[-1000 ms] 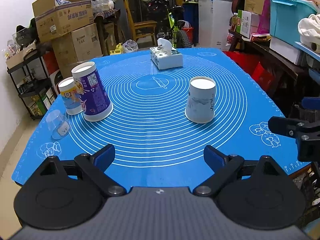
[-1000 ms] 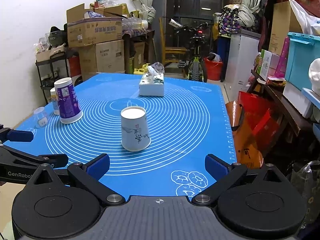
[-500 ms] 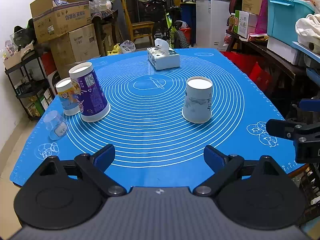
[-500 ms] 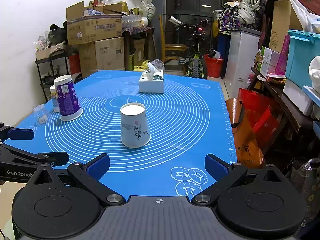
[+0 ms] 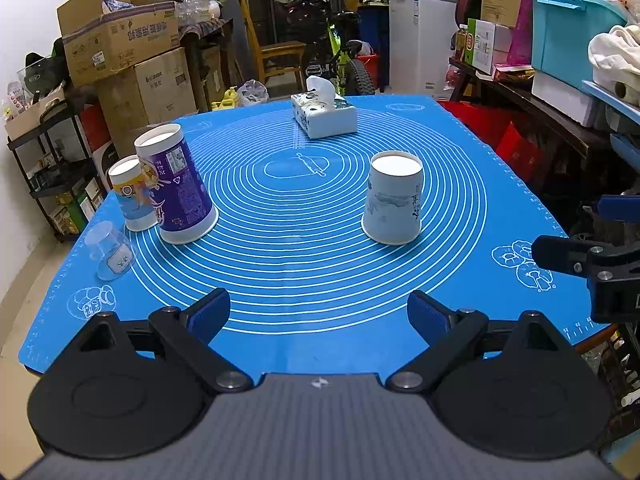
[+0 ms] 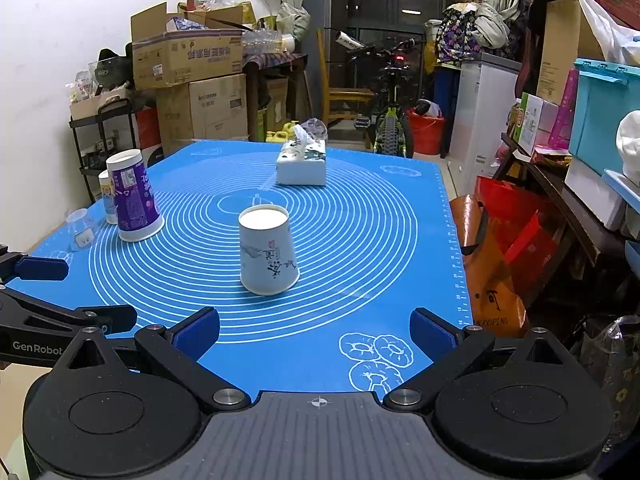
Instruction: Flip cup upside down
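The white paper cup, a tapered cone printed with ink-wash art, stands mouth-down on the smooth blue silicone mat covering the bench, just ahead of the right tongs and ahead and to the right of the left tongs. Both tongs are spread wide and hold nothing. Ahead and to the left of both tongs stand a tall purple cup, a shorter printed cup and a clear plastic cup, all inverted. Farther ahead sits a boxy tissue box.
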Available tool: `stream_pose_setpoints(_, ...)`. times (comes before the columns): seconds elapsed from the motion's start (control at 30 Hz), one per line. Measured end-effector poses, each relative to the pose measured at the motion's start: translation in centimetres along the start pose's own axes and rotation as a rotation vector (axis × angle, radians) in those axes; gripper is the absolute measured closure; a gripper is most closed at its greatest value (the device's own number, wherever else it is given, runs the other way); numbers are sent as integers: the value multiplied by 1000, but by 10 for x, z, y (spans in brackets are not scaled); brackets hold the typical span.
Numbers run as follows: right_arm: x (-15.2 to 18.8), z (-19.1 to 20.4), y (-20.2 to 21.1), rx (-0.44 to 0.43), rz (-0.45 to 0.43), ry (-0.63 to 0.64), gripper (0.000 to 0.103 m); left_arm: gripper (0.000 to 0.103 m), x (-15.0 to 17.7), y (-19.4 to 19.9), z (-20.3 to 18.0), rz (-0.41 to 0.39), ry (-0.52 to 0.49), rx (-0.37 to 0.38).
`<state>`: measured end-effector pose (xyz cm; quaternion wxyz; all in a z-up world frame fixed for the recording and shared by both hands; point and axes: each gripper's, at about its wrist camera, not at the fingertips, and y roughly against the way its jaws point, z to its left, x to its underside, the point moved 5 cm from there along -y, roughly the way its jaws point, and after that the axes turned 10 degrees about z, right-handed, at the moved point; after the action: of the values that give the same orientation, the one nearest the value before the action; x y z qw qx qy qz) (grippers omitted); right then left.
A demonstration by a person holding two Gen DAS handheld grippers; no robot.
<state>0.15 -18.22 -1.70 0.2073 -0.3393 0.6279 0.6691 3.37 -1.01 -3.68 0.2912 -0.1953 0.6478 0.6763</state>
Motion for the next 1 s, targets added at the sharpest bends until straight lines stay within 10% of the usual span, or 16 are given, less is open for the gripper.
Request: stream_pose_setpoints(1.0,5,-1,-4,0,18,-1,2,8,1,-1,-1,10,-10,0)
